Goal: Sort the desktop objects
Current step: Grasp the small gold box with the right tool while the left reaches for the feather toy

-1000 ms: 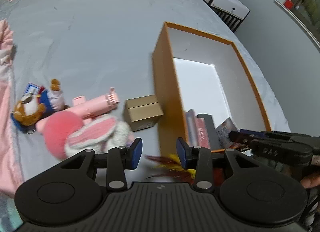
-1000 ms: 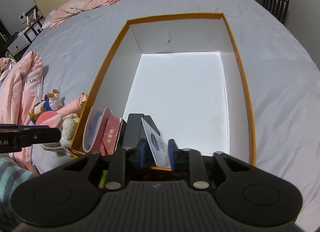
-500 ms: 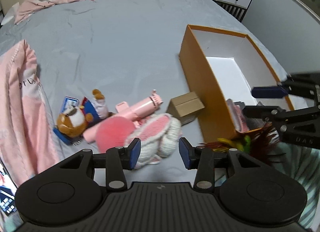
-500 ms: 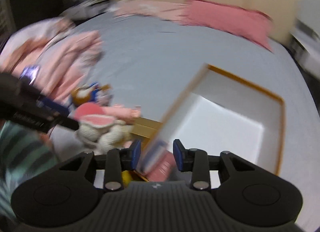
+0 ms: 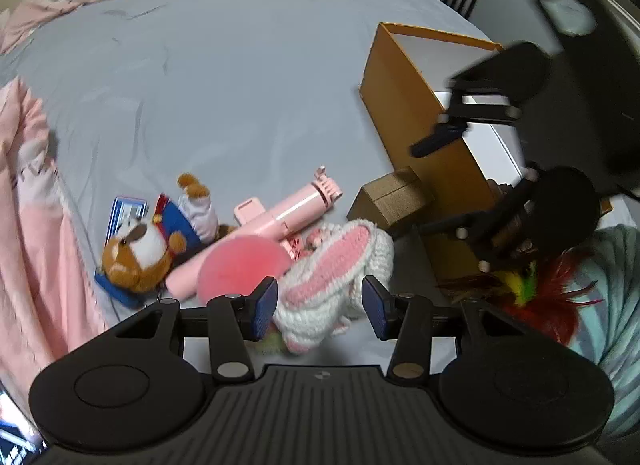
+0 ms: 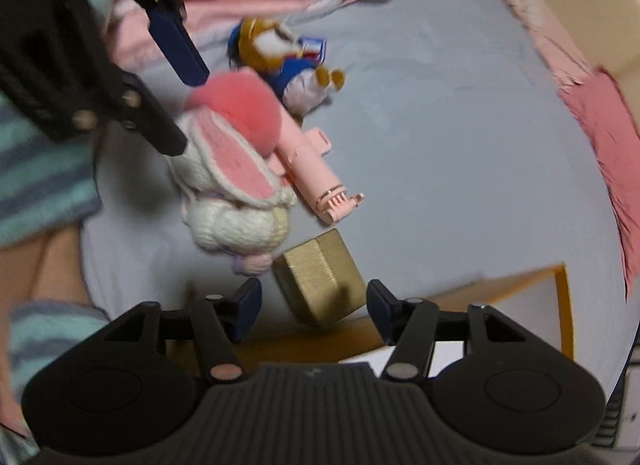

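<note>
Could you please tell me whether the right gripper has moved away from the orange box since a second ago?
Yes. The right gripper has swung off the orange box toward the small brown box, jaws opening, empty.

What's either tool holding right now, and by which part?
Nothing. The left tool is opening above the white-and-pink knitted bunny toy, and the right tool is opening around the small gold cardboard box; no pads press on either.

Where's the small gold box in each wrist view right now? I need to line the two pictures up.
Left wrist: the small gold box sits right of centre, against the orange box's outer wall.
Right wrist: the small gold box is low at centre, between the opening fingers, untouched.
Shared landmark: the white knitted bunny beside it.
</note>
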